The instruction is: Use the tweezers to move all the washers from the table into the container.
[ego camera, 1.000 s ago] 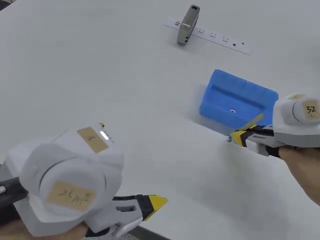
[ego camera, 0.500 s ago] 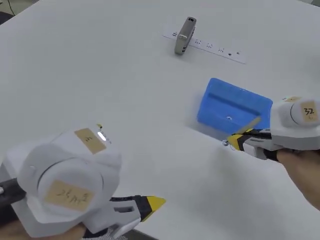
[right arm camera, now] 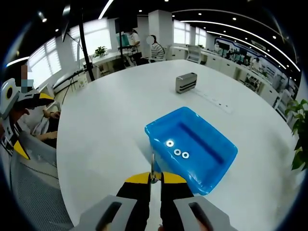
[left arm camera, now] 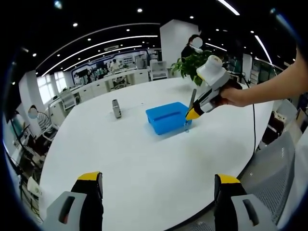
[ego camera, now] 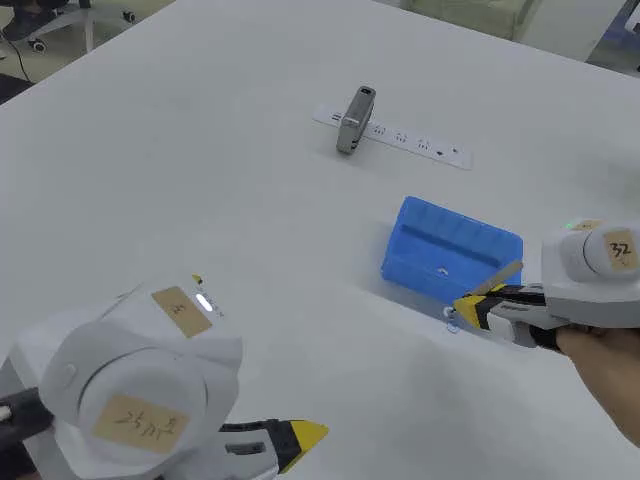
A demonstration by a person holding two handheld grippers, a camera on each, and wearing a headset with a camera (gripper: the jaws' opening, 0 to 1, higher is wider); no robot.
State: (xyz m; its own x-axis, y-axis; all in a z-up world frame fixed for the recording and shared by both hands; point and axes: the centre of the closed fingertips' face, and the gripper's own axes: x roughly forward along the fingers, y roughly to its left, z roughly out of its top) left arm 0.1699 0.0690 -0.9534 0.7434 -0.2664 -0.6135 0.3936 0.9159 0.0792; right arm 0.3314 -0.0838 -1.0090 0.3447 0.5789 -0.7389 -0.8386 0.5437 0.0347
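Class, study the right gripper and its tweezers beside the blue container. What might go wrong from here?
1. The tweezers, clamped in the right gripper, point at the near wall of the blue container; pushing forward without lifting may shove it.
2. A washer released early would drop on the table, not beside the three washers inside.

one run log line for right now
left hand-held gripper: open, empty | right hand-held gripper: shut on tweezers, tips by container wall | washers: three in container
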